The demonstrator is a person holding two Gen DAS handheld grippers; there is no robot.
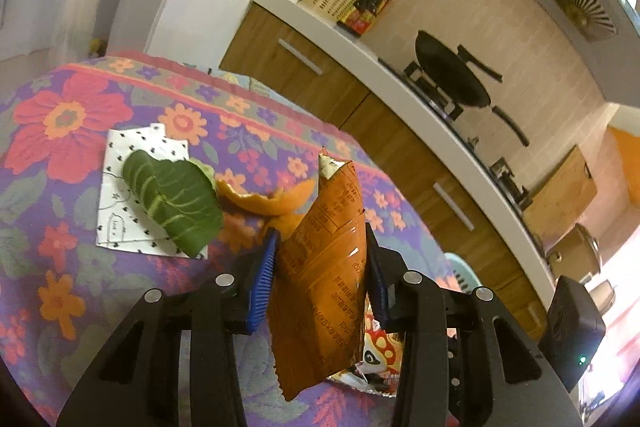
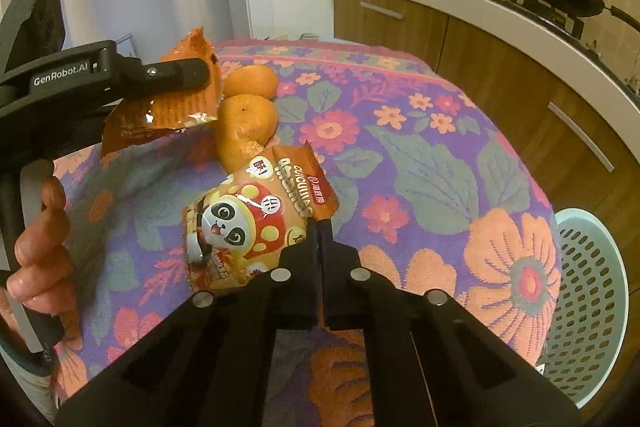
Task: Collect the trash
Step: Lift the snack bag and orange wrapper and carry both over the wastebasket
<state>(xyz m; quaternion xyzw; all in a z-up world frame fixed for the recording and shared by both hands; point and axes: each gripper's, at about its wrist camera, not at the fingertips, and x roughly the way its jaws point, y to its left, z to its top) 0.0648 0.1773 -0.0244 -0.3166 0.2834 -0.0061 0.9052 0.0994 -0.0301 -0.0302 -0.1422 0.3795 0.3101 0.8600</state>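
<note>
My left gripper (image 1: 320, 259) is shut on an orange snack wrapper (image 1: 324, 267) and holds it above the flowered tablecloth; it also shows in the right wrist view (image 2: 172, 99). My right gripper (image 2: 320, 227) is shut on the edge of a panda snack bag (image 2: 256, 219), which lies on the cloth. Orange peel (image 2: 246, 119) lies just beyond the panda bag and shows in the left wrist view (image 1: 264, 199). A green leaf (image 1: 172, 199) rests on a white spotted paper (image 1: 120, 195) at the left.
A pale blue mesh basket (image 2: 588, 299) stands beside the table at the right, below its edge. A kitchen counter (image 1: 400, 83) with a black pan (image 1: 452, 75), bottles and a wicker basket runs behind the table.
</note>
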